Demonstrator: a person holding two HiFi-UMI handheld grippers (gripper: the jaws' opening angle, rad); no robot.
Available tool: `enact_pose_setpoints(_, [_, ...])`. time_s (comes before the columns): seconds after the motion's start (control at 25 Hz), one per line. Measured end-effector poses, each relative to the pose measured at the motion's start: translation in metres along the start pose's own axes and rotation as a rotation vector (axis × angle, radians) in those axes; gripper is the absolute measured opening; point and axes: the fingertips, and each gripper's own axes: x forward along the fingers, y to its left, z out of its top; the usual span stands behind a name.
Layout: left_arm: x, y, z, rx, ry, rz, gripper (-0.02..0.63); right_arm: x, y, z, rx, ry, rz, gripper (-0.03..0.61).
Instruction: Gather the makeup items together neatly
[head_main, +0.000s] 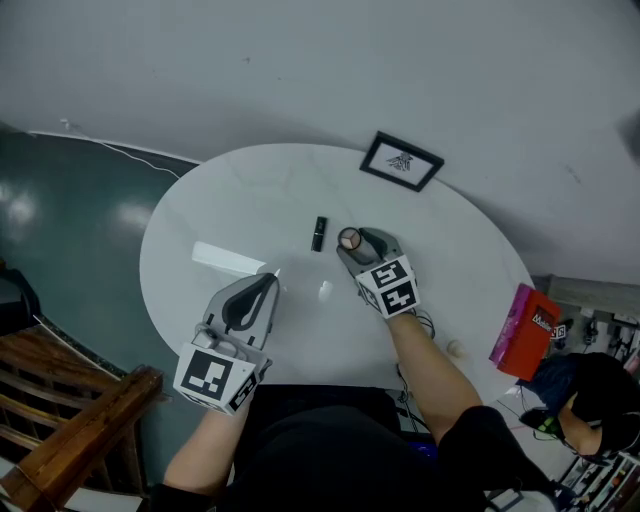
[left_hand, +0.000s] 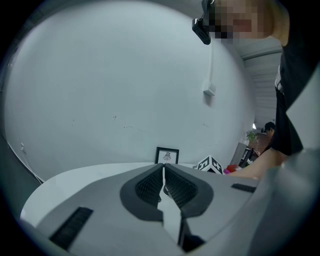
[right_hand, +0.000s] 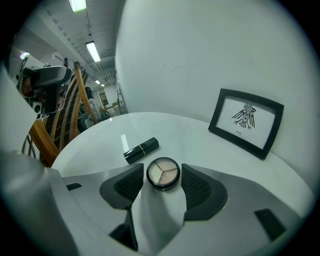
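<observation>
A round eyeshadow compact (head_main: 349, 239) (right_hand: 163, 173) lies at the middle of the white round table (head_main: 200, 230). My right gripper (head_main: 352, 246) (right_hand: 163, 176) is shut on it, with the pads against its two sides near the jaw tips. A black lipstick (head_main: 319, 233) (right_hand: 141, 150) lies on its side just left of the compact, a small gap apart. Over the table's near left part, my left gripper (head_main: 272, 276) (left_hand: 163, 174) is shut with nothing between its jaws, and it points toward the far wall.
A black-framed picture (head_main: 401, 162) (right_hand: 246, 121) (left_hand: 167, 155) stands at the table's far edge. A pink box (head_main: 525, 330) sits off the table's right side, with a small beige object (head_main: 455, 349) near that edge. A wooden chair (head_main: 70, 420) is at the lower left.
</observation>
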Motion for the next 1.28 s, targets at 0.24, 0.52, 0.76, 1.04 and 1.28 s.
enact_pose_setpoints(0.24, [-0.003, -0.015, 0.014, 0.035, -0.023, -0.06, 0.021, -0.038, -0.004, 0.021, 0.076, -0.106, -0.043, 0.215])
enact_pose_setpoints(0.52, [-0.025, -0.045, 0.024, 0.094, -0.045, -0.154, 0.021, -0.129, 0.0, 0.041, 0.148, -0.266, -0.167, 0.213])
enact_pose_setpoints(0.76, [-0.044, -0.068, 0.02, 0.142, -0.056, -0.237, 0.021, -0.22, 0.029, 0.055, 0.171, -0.42, -0.268, 0.207])
enact_pose_setpoints(1.04, [-0.053, -0.11, 0.04, 0.177, -0.099, -0.346, 0.021, -0.293, 0.06, 0.05, 0.184, -0.511, -0.356, 0.064])
enact_pose_setpoints(1.28, [-0.041, -0.154, 0.038, 0.179, -0.079, -0.425, 0.021, -0.349, 0.049, 0.02, 0.246, -0.56, -0.435, 0.046])
